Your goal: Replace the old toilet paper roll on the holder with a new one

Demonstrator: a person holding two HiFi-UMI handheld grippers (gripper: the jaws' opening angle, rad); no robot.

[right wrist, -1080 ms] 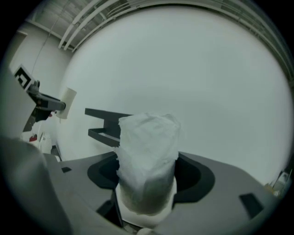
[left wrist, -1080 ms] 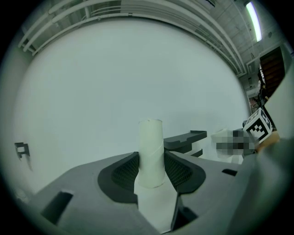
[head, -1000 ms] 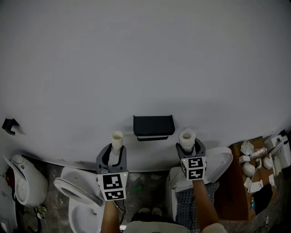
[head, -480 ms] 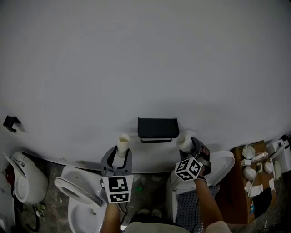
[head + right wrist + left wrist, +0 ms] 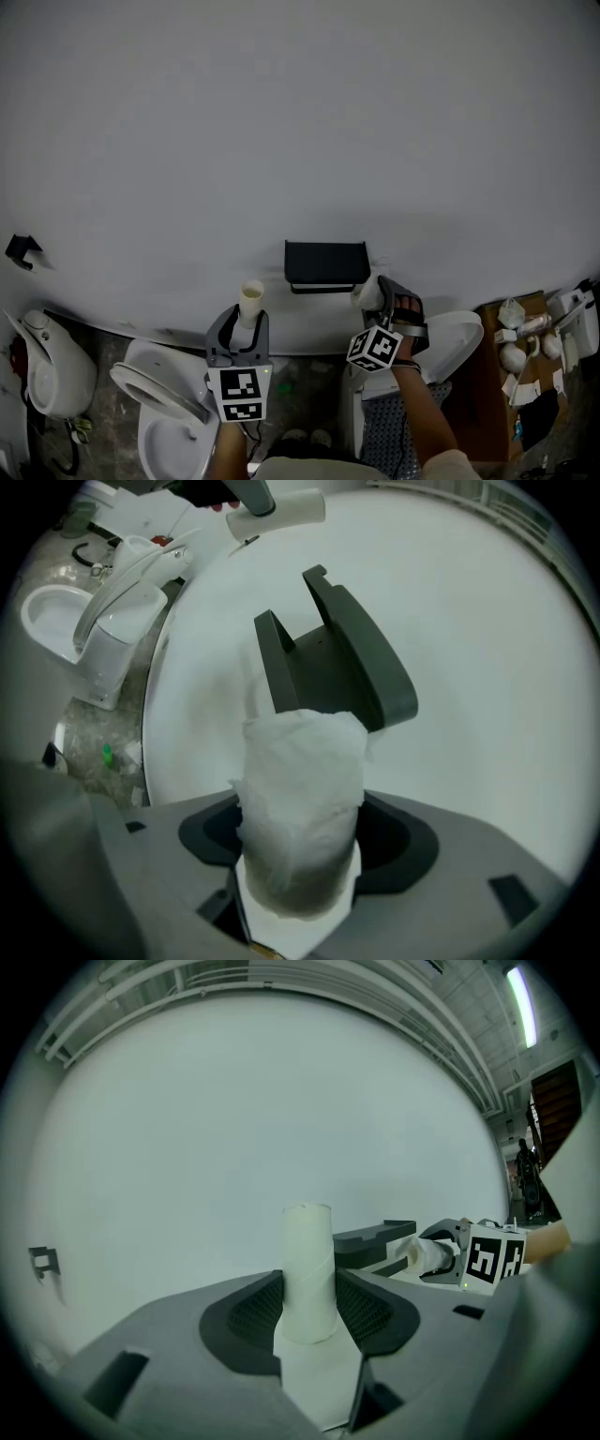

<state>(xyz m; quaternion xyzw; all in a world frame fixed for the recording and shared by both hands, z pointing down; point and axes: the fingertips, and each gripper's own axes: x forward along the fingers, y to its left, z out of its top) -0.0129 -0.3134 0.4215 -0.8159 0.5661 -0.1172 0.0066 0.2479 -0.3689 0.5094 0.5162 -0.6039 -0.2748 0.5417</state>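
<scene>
— Head view status: what's in each hand?
— My left gripper [image 5: 242,323] is clamped on the bare cardboard tube [image 5: 250,298]. The tube stands upright, with its top end clear above the jaws. Left gripper view agrees: both pads [image 5: 253,1307] press on the tube's lower half.
— And the right?
— My right gripper [image 5: 380,300] is closed on the new paper roll [image 5: 368,291]. Right gripper view shows the jaws squeezing the roll at its base, with the outer wrap loose and crumpled. In head view that gripper sits rolled to one side.
— Where's the holder?
— The black holder [image 5: 325,264] is fixed to the white wall [image 5: 300,112]. In head view it sits between my two grippers and slightly above them. From the right gripper view its two side arms stick out from the wall just past the roll.
— Roll relative to holder?
— The new roll's far end is just beside the holder's right end. I can't tell whether they touch. The tube is near the holder's lower left corner but apart from it.
— Anything else in frame?
— The left toilet [image 5: 164,422] is on the floor under my left gripper. The right toilet [image 5: 457,333] is under my right one.
</scene>
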